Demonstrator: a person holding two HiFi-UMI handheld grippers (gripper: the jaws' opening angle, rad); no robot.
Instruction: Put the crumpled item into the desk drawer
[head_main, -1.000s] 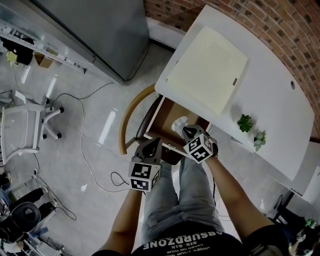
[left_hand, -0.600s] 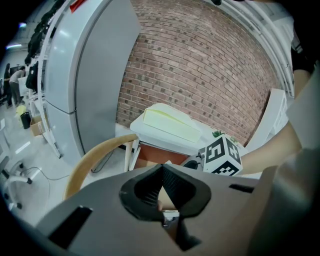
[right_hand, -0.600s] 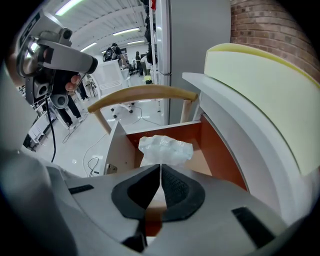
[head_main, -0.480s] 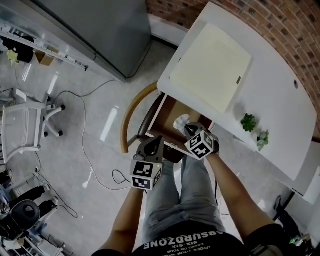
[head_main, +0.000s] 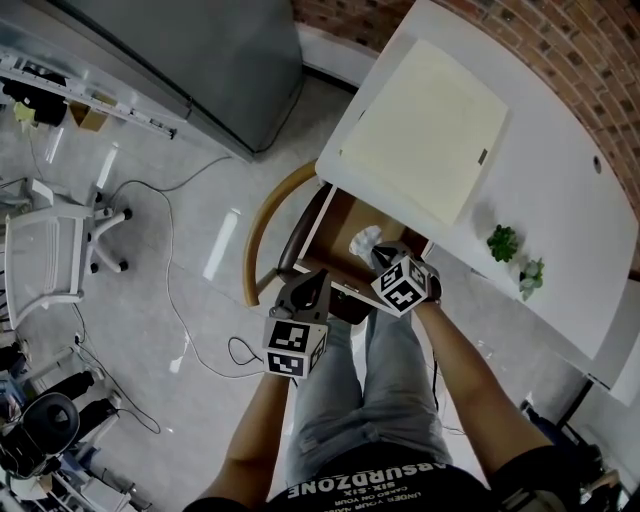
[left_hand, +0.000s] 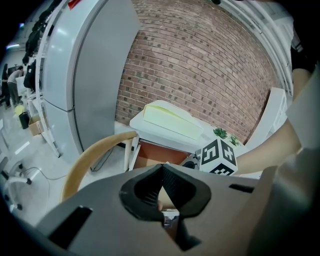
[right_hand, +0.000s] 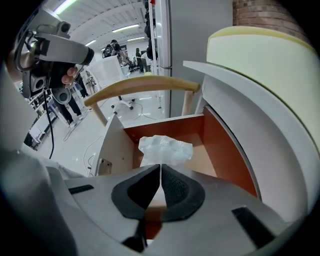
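While the left gripper (left_hand: 162, 167) hangs at the person's knees with its jaws pressed together and nothing visible between them, the right gripper (right_hand: 160, 167) does the carrying. Its jaws are closed to a thin slit and pinch the lower edge of the crumpled item (right_hand: 165, 149), a white wad that bulges out just past the tips and spreads wider across than along the jaws.

In the head view the wad (head_main: 365, 240) sits straight ahead of the right gripper's (head_main: 382, 256) tips, over the open drawer (head_main: 335, 225). The left gripper (head_main: 312, 285) is just short of the drawer's front edge. The drawer's brown floor and side wall (right_hand: 220, 150) lie directly below and beyond the wad, so I judge the release needs only a slight reach forward and down from the right hand, the nearer one.

Farther on, the white desk (head_main: 560, 200) carries a cream pad (head_main: 425, 130). A curved wooden chair back (head_main: 262, 230) stands beside the drawer.
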